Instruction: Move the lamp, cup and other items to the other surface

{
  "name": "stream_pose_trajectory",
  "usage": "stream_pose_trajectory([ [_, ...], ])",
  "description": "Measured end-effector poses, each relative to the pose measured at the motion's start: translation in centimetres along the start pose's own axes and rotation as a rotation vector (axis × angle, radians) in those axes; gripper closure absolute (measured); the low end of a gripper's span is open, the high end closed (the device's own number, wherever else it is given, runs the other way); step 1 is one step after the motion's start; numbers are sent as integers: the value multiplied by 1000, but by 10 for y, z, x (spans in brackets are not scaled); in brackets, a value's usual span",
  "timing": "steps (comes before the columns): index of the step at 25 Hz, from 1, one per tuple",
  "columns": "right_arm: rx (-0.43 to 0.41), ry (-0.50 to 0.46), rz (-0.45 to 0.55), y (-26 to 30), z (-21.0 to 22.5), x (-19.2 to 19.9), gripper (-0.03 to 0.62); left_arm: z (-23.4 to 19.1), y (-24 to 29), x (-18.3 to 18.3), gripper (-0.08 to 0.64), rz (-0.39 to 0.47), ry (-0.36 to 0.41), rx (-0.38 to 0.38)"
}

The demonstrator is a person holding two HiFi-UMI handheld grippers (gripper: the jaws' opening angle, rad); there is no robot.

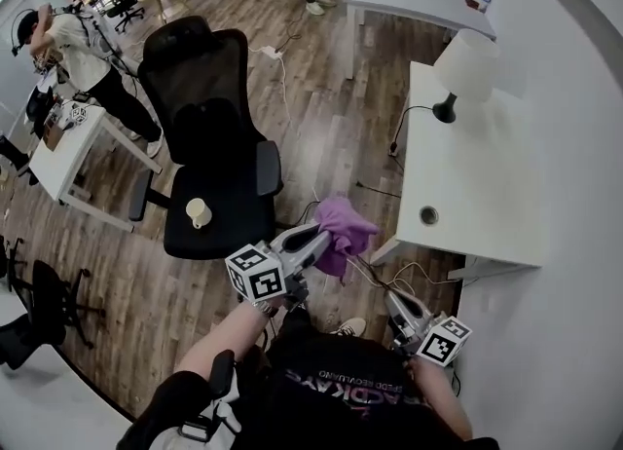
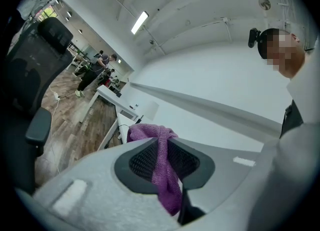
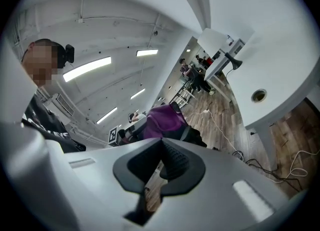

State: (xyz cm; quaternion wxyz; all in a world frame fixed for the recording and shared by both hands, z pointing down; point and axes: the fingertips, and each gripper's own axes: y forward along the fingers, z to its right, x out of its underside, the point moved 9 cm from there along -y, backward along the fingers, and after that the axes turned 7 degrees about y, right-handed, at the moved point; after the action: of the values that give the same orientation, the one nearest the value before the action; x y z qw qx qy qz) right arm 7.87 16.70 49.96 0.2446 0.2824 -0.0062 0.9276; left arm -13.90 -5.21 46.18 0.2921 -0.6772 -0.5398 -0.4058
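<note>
Left hand-held gripper (image 1: 319,242): clamped on purple cloth (image 1: 343,227).
Right hand-held gripper (image 1: 393,302): jaws together, nothing held.
White tabletop (image 1: 467,195): found just right of the held cloth.

A purple cloth (image 1: 343,229) sits between the left gripper's (image 1: 321,241) grey, black-padded fingers (image 2: 142,162). Beyond them: white surface (image 1: 467,195), white-shaded, black-based lamp (image 1: 465,68), black chair (image 1: 209,136), cream cup (image 1: 199,212), brown plank floor (image 1: 321,97).
</note>
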Motion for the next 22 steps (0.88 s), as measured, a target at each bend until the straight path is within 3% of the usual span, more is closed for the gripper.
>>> stream_pose_trajectory([
  [13,-39,25,-93,42,-3,16,595,-41,-69,-7,500,96,-40,-199],
  [22,48,35,20,68,-10,14,595,-128,-101,-41,500,142,-39,-322],
])
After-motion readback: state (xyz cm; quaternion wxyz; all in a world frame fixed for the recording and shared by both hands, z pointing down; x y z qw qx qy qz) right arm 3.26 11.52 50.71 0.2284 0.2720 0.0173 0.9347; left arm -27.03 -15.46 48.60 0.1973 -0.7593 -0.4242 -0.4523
